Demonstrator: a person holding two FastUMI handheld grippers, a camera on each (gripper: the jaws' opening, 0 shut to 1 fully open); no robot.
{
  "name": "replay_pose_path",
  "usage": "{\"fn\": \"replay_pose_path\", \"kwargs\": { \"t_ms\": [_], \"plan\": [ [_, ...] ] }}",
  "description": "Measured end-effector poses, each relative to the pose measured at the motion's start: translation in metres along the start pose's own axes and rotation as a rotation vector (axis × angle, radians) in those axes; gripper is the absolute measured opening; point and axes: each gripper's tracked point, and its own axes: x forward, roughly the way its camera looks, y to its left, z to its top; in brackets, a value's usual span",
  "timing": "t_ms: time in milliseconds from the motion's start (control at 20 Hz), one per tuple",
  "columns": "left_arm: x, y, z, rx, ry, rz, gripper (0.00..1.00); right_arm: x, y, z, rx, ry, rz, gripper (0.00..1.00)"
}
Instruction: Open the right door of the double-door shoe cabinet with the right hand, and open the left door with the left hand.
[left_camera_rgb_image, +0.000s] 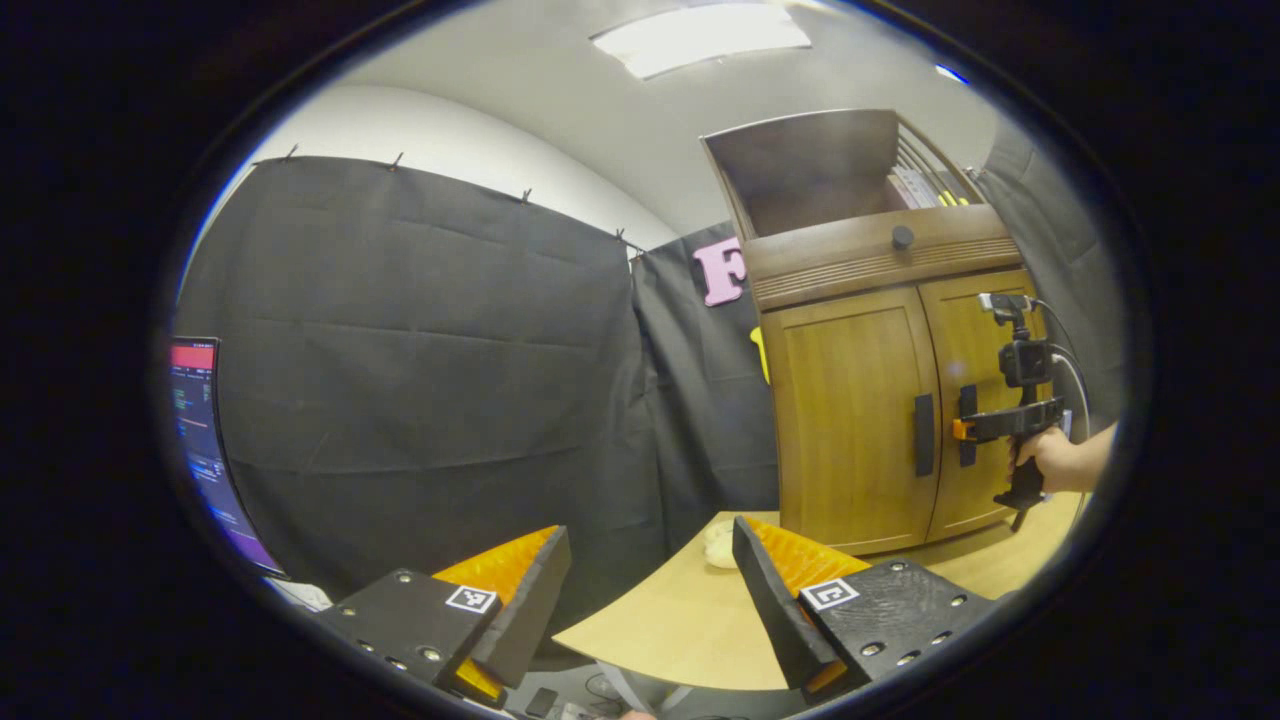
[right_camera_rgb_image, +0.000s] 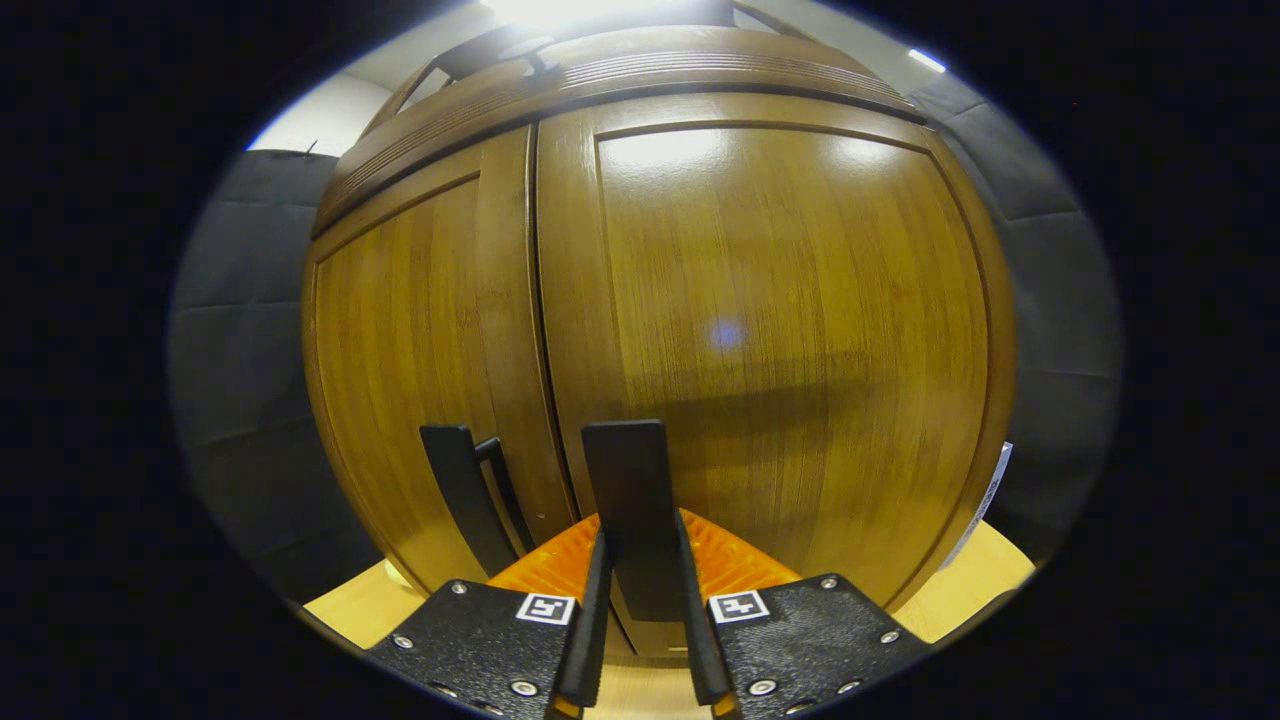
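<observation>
Just 2 doors (right_camera_rgb_image: 780, 330), 2 handles (right_camera_rgb_image: 630, 510).

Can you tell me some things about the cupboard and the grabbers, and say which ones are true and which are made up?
1. Both cabinet doors are shut. True: the right door and the left door sit flush in the right gripper view.
2. The right gripper has its jaws around the right door handle. True.
3. The left gripper is holding the left door handle. False: it is away from the cabinet with its jaws wide apart and nothing between them.
4. The cabinet stands on the floor. False: it stands on a light wooden table.
5. The lid on top of the cabinet is closed. False: the lid is raised.
</observation>
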Motion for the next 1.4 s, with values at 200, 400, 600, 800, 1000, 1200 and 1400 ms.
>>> {"fn": "replay_pose_path", "kwargs": {
  "t_ms": [200,400,600,800,1000,1200,1400],
  "plan": [
    [-0.001,0.000,0.000,-0.009,-0.001,-0.014,0.94,-0.003,0.000,-0.001,-0.007,0.018,0.017,0.27],
    [-0.001,-0.002,0.000,-0.011,-0.007,-0.033,0.94,-0.011,0.000,-0.001,-0.008,0.016,0.020,0.26],
    [0.000,-0.004,0.000,-0.018,-0.008,-0.049,0.93,-0.017,0.002,0.001,-0.009,0.016,0.033,0.29],
    [0.002,-0.006,0.000,-0.023,-0.015,-0.071,0.94,-0.021,0.003,0.003,-0.015,0.012,0.039,0.28],
    [0.004,-0.010,-0.001,-0.028,-0.024,-0.103,0.94,-0.024,0.004,0.004,-0.016,0.015,0.050,0.26],
    [0.007,-0.014,-0.002,-0.033,-0.029,-0.136,0.94,-0.020,0.004,0.000,-0.012,0.018,0.062,0.25],
    [0.010,-0.016,-0.001,-0.035,-0.036,-0.163,0.94,-0.021,0.005,0.001,-0.020,0.014,0.078,0.25]
  ]
}}
